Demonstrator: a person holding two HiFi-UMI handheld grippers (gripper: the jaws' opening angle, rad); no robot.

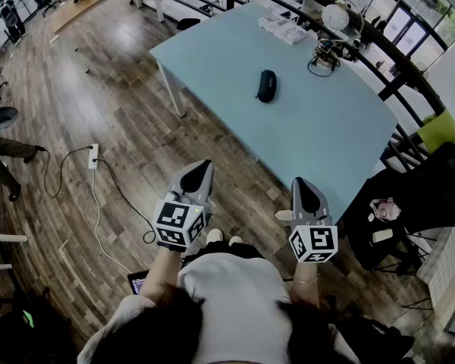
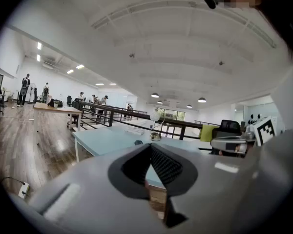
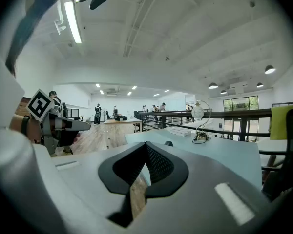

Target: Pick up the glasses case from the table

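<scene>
The glasses case is a dark oval pouch lying near the middle of the light blue table. It shows small and far off in the left gripper view and in the right gripper view. Both grippers are held over the wooden floor, short of the table's near edge and well away from the case. My left gripper has its jaws together with nothing in them. My right gripper is likewise shut and empty.
At the table's far end lie papers, a round white lamp and a coiled cable. A black railing runs behind the table. A power strip with its cord lies on the floor at the left. A green-backed chair stands at the right.
</scene>
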